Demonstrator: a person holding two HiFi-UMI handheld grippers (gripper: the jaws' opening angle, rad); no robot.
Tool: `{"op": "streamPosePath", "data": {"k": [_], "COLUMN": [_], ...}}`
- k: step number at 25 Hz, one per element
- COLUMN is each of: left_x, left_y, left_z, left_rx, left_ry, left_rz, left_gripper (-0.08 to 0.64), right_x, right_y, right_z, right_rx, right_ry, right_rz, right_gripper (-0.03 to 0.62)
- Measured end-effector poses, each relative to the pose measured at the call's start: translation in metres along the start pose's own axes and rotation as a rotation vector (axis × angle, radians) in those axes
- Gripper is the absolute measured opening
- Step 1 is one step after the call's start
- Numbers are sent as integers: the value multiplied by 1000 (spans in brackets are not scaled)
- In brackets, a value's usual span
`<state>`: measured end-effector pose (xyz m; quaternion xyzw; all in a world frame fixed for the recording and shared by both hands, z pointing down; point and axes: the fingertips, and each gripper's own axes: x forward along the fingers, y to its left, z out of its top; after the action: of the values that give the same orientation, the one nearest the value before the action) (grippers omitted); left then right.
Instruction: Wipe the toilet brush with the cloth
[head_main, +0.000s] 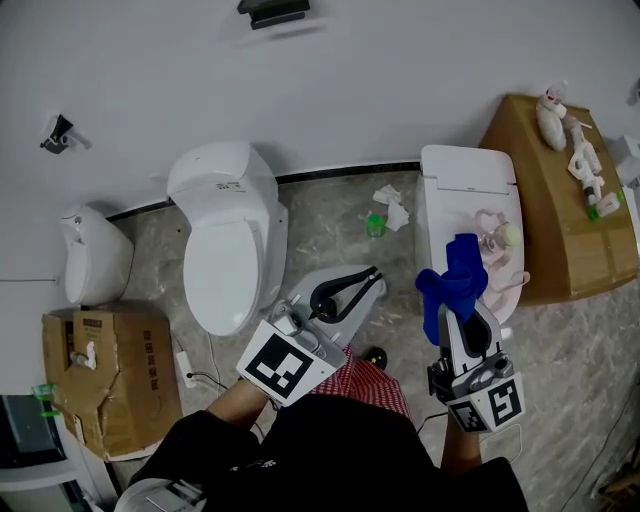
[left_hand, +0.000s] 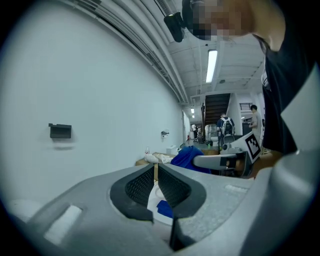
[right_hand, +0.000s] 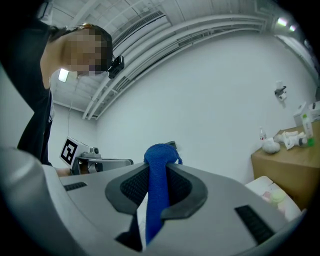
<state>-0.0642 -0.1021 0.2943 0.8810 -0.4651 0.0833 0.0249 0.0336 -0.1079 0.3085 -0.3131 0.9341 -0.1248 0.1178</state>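
Broadly, a white wall (head_main: 330, 90) filled the upper half of the head view, with a grey stone-patterned floor (head_main: 330, 230) below it. Against the wall stood a white toilet (head_main: 225, 235) with its lid down. A second white toilet (head_main: 465, 175) stood to its right and a smaller white fixture (head_main: 95, 255) at far left. A brown box (head_main: 555, 220) stood just beside the second toilet, and a cardboard box (head_main: 120, 380) sat at lower left. The left tongs (head_main: 372, 278) were pressed together with nothing between them, over the floor between the two toilets. The right tongs (head_main: 463, 305) were clamped on a blue cloth (head_main: 452, 275), which stuck out past their tips and showed in front of the second toilet's lid. Small pale pink things (head_main: 500, 245) lay on that lid, too small to identify. Crumpled white paper (head_main: 392, 208) lay on the floor.
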Motion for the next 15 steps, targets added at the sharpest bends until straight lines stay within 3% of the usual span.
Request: {"op": "streamPosePath", "data": {"k": [15], "left_x": [44], "left_y": [24], "left_z": [-34], "left_rx": [-14], "left_ry": [58], "left_rz": [-101], "left_gripper": [8], "right_x": [17], "right_y": [-39], "right_z": [-38], "right_rx": [-17], "right_ry": [66], "right_rz": [-105], "right_gripper": [64]}}
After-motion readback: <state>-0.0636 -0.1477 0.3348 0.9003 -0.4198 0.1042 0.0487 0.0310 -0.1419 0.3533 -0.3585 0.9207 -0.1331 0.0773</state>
